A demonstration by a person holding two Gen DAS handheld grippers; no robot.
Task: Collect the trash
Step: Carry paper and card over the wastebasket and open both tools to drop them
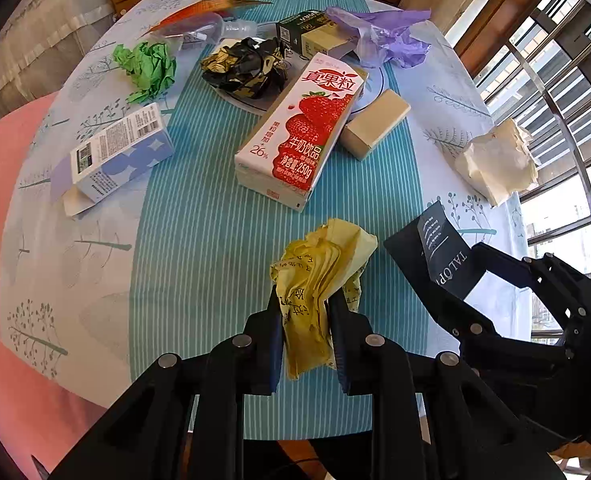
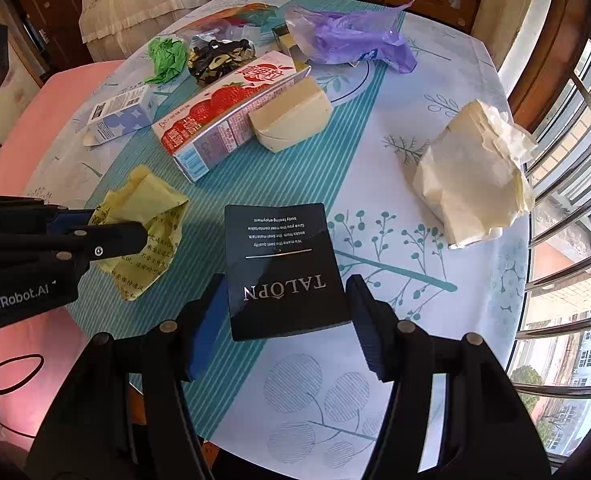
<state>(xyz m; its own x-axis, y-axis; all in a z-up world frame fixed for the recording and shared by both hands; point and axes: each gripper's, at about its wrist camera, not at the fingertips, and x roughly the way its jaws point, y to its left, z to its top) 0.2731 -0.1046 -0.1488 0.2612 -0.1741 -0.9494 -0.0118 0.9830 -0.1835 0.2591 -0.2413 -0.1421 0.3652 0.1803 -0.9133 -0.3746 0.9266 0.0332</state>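
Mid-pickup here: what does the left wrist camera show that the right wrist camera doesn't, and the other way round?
Only the left wrist view looks straight down the left gripper, its pads pressing the yellow crumpled paper.

Only the right wrist view shows the black card face-on between the right gripper's fingers, apparently gripped by its edges, and a "GenRobot.AI" label.

Both show the strawberry milk carton, green paper ball, purple plastic bag and cream paper wad on the tablecloth.

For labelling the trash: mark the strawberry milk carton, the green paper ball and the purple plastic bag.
strawberry milk carton (image 1: pixel 303 128), left wrist view, printed top face.
green paper ball (image 1: pixel 149 68), left wrist view, crumpled middle.
purple plastic bag (image 2: pixel 351 38), right wrist view, bunched middle.
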